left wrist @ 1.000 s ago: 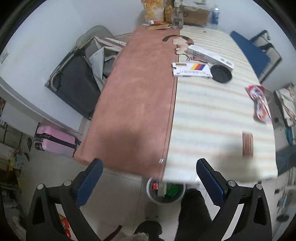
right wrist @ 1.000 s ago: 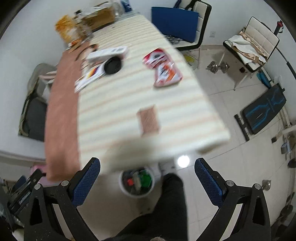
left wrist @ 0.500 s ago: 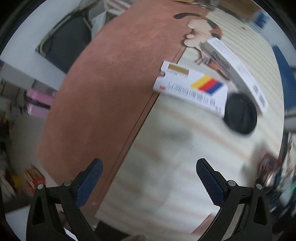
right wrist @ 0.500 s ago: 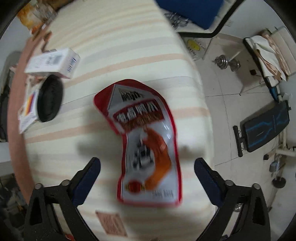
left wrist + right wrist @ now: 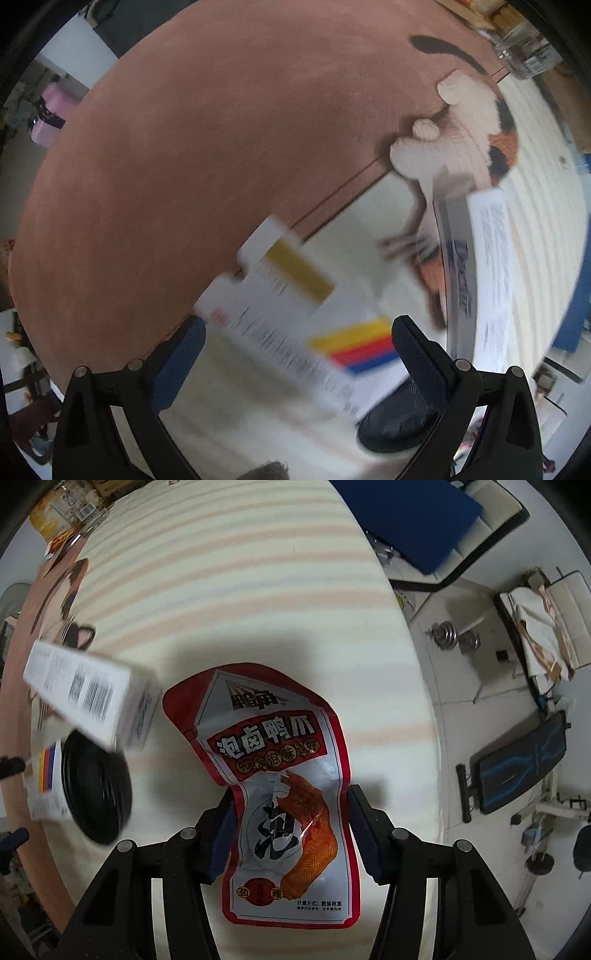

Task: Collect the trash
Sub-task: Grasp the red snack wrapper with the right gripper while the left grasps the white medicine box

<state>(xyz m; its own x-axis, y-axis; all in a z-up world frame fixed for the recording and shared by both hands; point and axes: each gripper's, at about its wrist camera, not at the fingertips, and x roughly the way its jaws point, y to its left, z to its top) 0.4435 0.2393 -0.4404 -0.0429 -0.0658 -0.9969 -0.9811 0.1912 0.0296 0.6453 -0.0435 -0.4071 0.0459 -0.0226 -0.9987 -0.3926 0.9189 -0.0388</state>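
Note:
A red and white snack wrapper (image 5: 280, 790) lies flat on the striped table. My right gripper (image 5: 290, 827) stands over it with its fingers close on either side of the wrapper's lower half, partly closed; whether the pads press it is unclear. My left gripper (image 5: 297, 354) is open, its fingers astride a flat white box with yellow, red and blue stripes (image 5: 306, 321), which lies on the table. The same box shows at the left edge of the right wrist view (image 5: 46, 775).
A long white carton (image 5: 480, 266) lies beside the striped box; it also shows in the right wrist view (image 5: 88, 698). A black round lid (image 5: 98, 786) lies by them, seen too in the left wrist view (image 5: 399, 417). A brown cloth (image 5: 184, 147) covers the table's left half. Chairs and a bench (image 5: 517, 764) stand on the floor to the right.
Both grippers have come down from above the table's near end. The left one closed in on the striped box. The right one lowered onto the wrapper and its fingers narrowed around it.

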